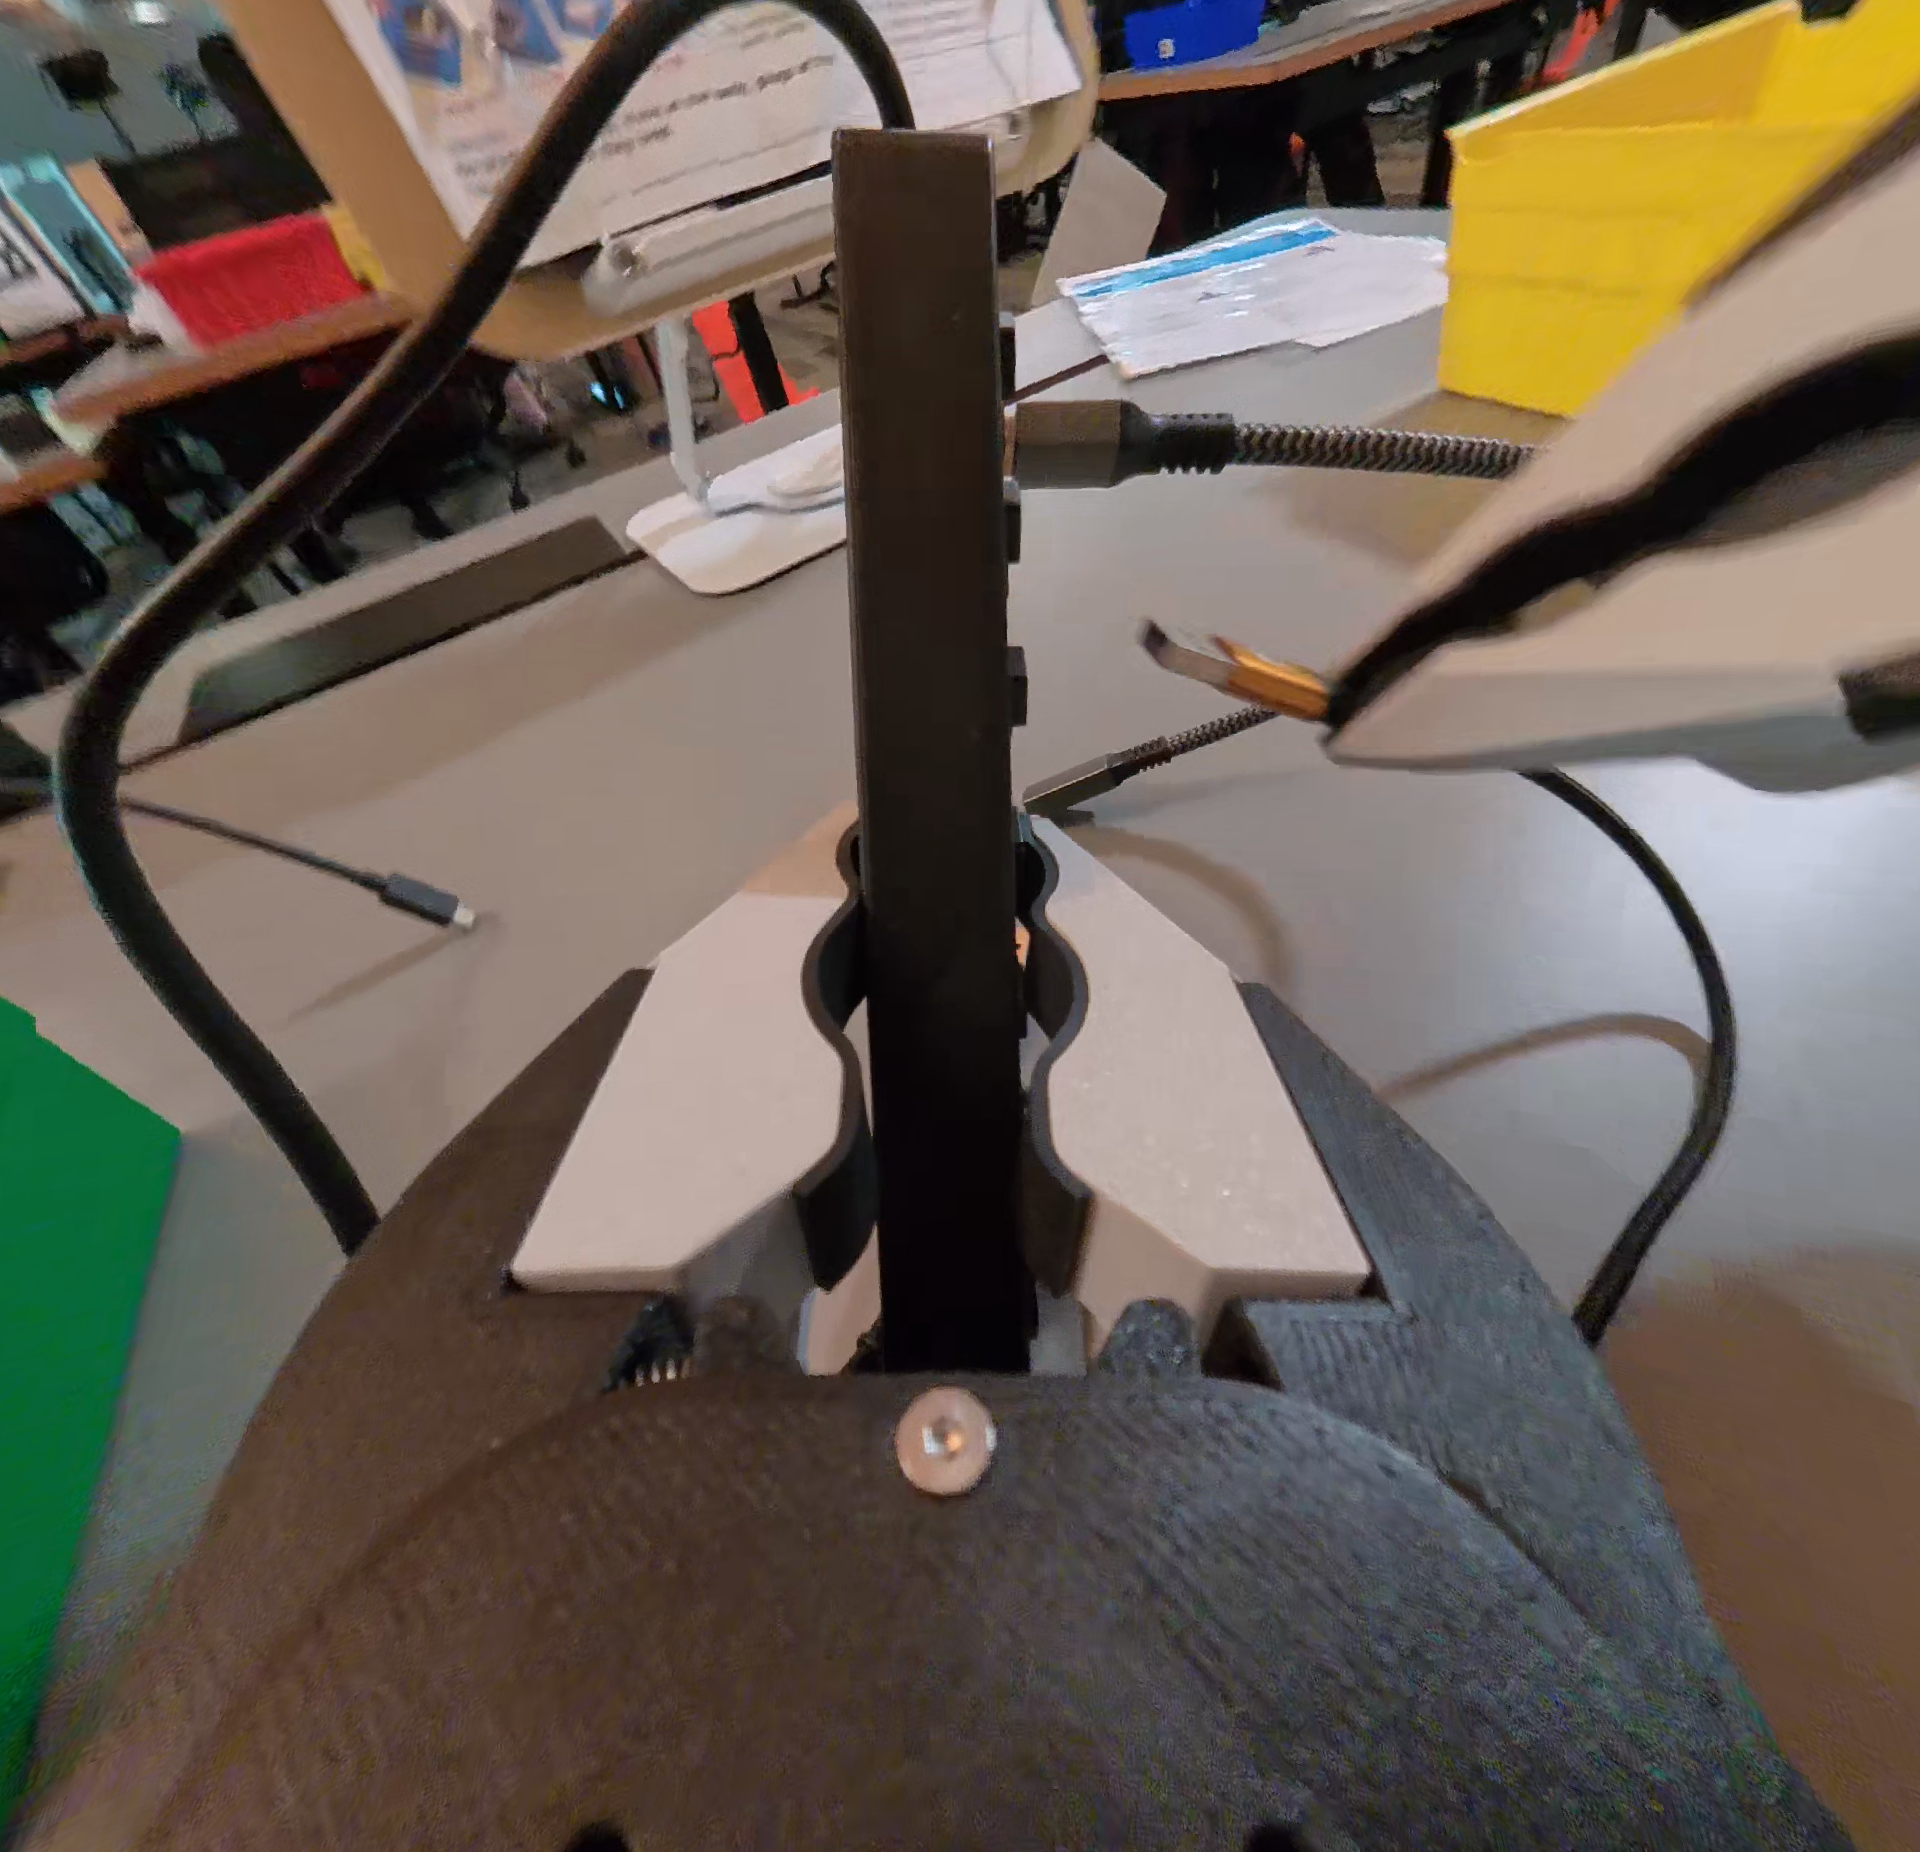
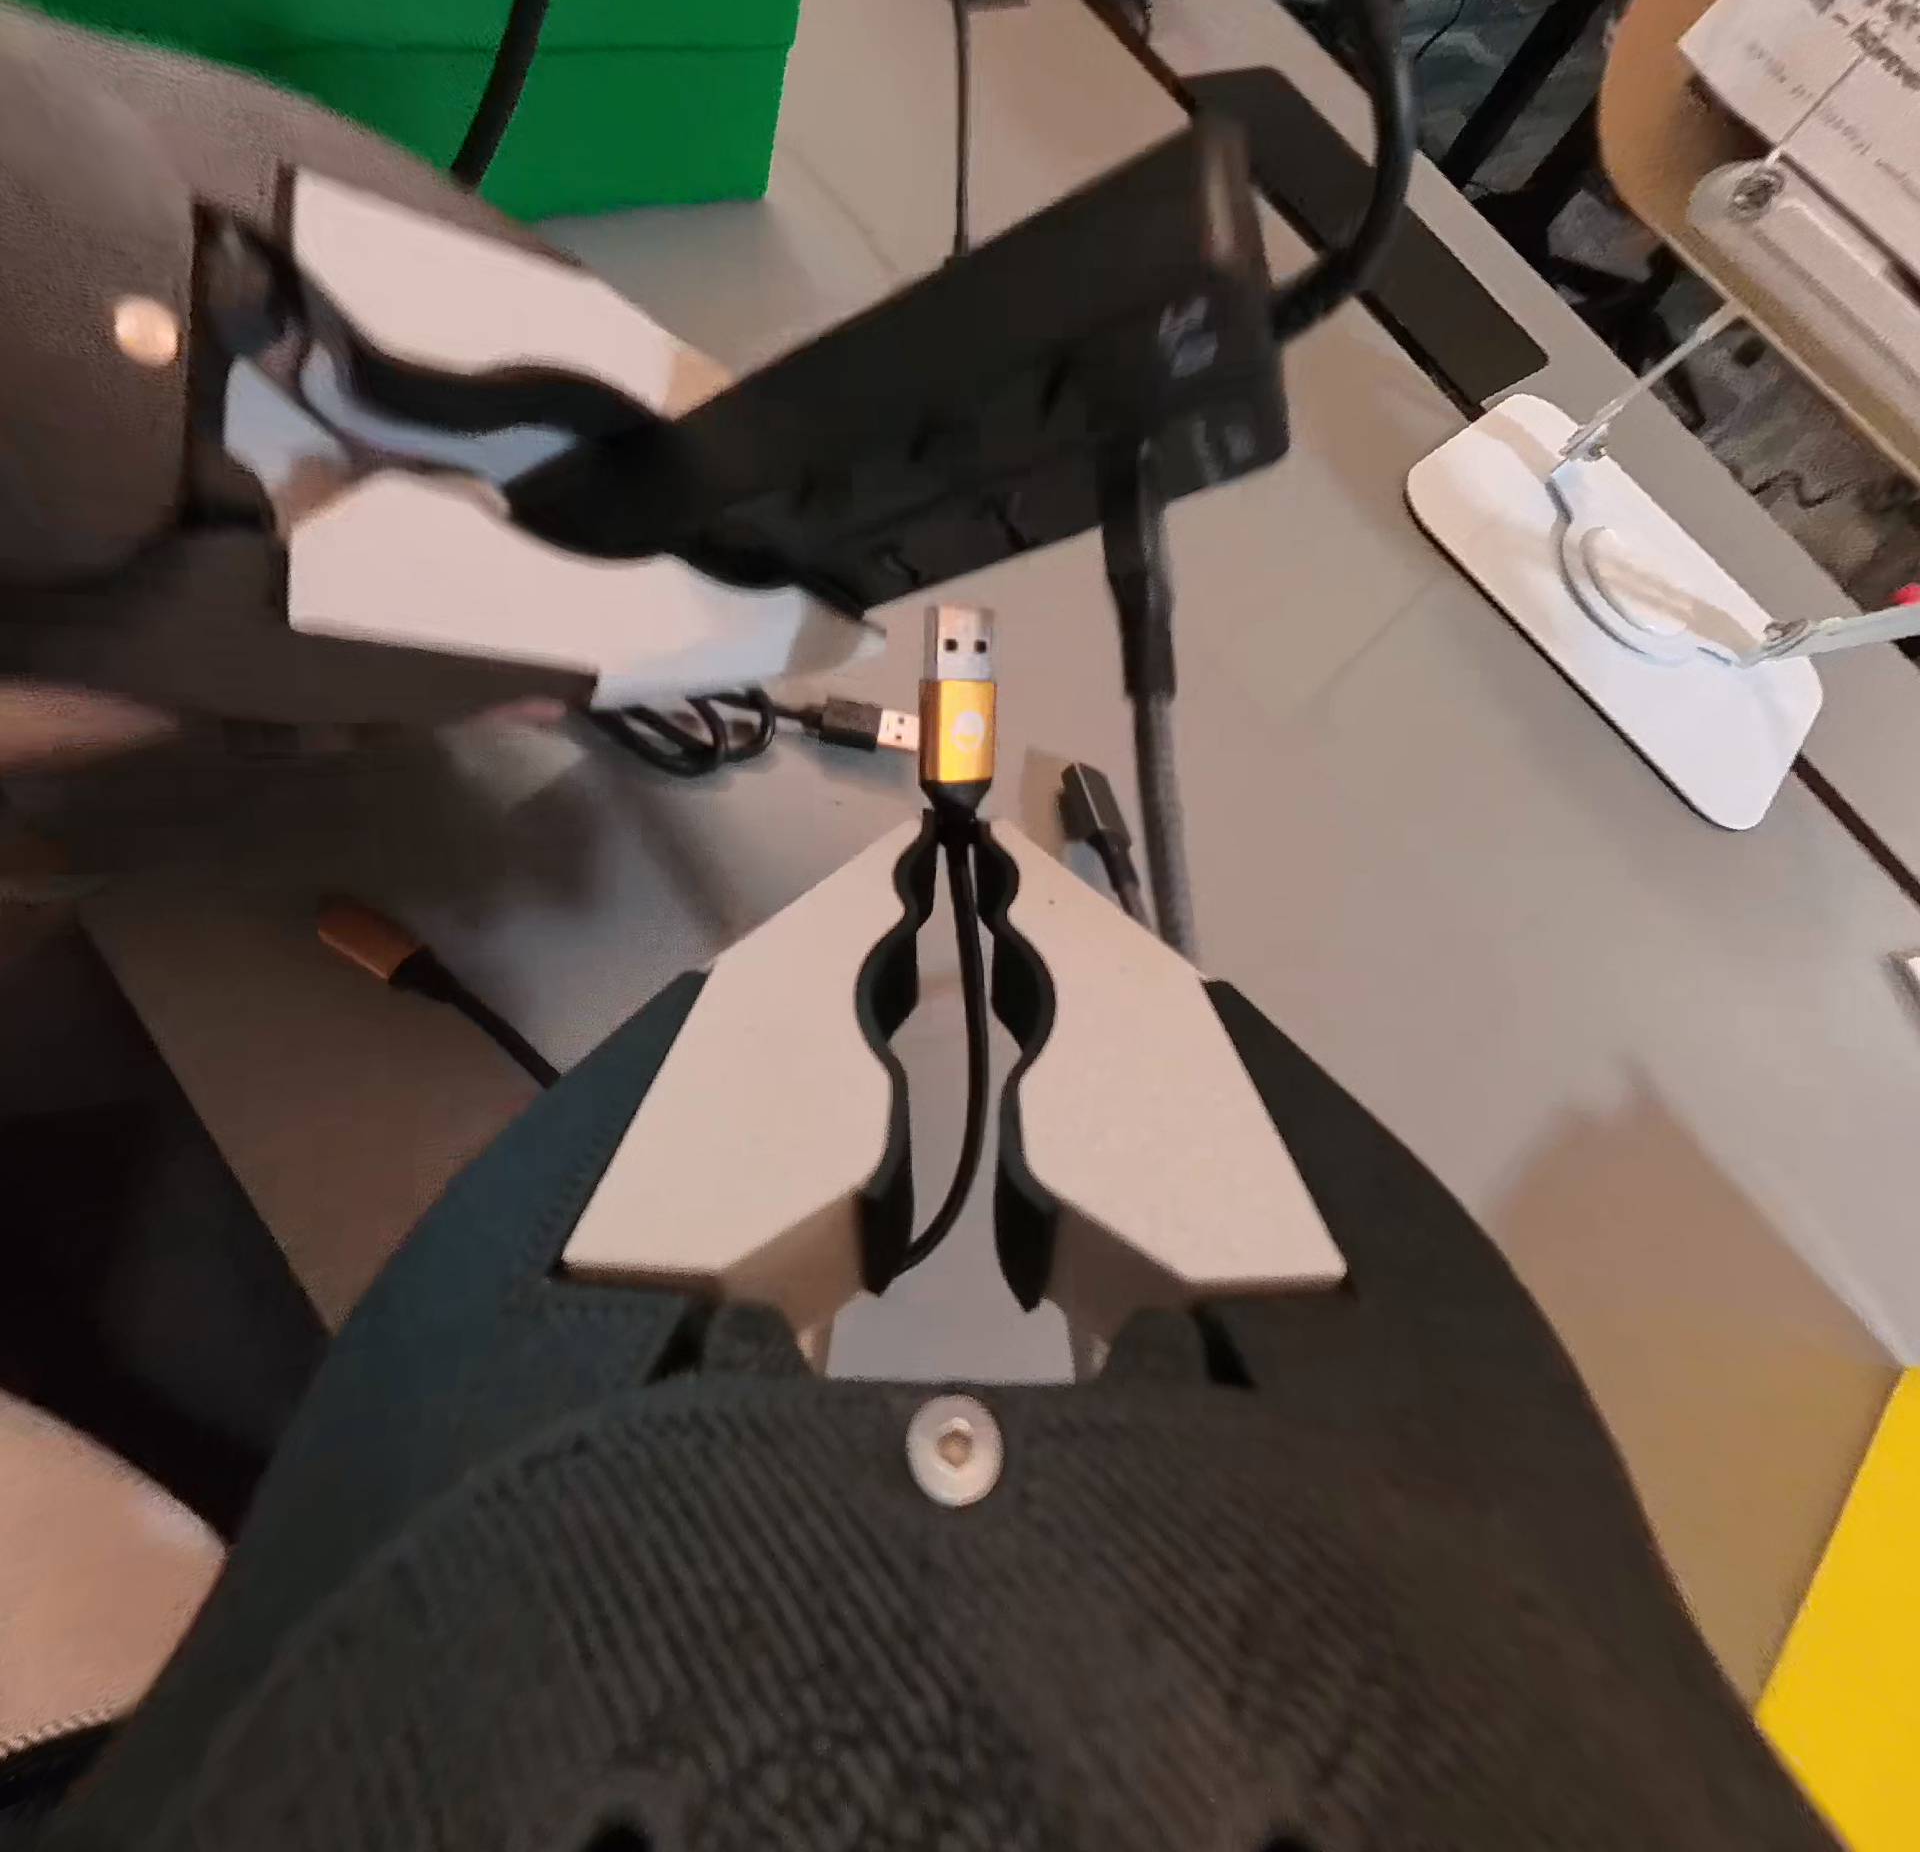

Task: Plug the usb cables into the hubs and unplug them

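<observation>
The right gripper [image 2: 958, 826] pinches the thin black cable just behind its orange USB plug [image 2: 957, 727], which points at the port side of the black USB hub [image 1: 930, 597]. The left gripper [image 1: 940, 867] clamps that hub, lifted clear of the grey table [image 1: 623, 763]. A braided cable [image 1: 1351, 448] is seated in a port farther along. Held by the cord, the plug could tilt and catch the port lip. Both grippers are held close, nearly at right angles.

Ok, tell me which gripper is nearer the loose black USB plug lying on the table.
Right. The right gripper, shut on the gold USB cable, hovers just short of the black USB plug. The left gripper holds the black hub up beyond the plug.
</observation>
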### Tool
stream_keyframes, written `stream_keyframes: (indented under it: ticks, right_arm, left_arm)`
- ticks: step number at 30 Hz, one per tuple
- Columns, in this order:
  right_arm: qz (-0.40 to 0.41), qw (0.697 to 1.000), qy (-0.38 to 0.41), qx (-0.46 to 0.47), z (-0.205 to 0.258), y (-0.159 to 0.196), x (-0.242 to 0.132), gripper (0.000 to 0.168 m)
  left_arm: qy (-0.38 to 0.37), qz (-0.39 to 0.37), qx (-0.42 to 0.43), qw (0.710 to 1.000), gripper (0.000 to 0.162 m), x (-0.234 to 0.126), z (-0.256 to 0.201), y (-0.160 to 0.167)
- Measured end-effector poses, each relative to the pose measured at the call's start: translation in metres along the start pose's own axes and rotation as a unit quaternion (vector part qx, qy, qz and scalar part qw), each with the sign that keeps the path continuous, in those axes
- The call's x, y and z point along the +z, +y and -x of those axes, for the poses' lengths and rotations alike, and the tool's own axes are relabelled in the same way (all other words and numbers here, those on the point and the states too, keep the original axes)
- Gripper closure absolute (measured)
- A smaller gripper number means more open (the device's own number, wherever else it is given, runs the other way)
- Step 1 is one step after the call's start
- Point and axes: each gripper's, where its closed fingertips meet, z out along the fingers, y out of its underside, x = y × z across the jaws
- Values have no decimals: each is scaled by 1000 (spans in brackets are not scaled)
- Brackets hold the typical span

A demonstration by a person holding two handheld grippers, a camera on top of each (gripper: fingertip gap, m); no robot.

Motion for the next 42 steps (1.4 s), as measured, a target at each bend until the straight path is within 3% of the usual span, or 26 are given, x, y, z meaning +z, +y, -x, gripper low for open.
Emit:
stream_keyframes:
  ticks: [3,10,14,19,26,29,33,42]
  right_arm:
    - [29,999,2,-27,0,26,9,163]
    - [58,994,-80,53,2,69,25,163]
    - [47,994,-94,20,3,75,29,143]
    - [10,995,-63,-74,1,69,27,144]
    - [-1,995,-48,-85,-2,71,35,142]
    - [0,994,-17,-112,-9,73,38,162]
    - [-6,987,20,-160,-12,67,37,162]
    - [-105,993,-41,-47,1,0,-8,162]
  left_arm:
    - [-13,3,-46,999,140,-2,18,3]
    - [-7,2,-77,997,139,-3,26,5]
    - [-3,3,-76,997,139,-2,24,5]
    - [2,4,-83,997,139,-2,25,5]
    - [7,4,-87,996,139,-2,24,5]
    - [11,5,-89,996,140,-2,23,6]
    - [13,4,-87,996,139,-2,22,5]
    - [9,10,-34,999,139,-1,9,5]
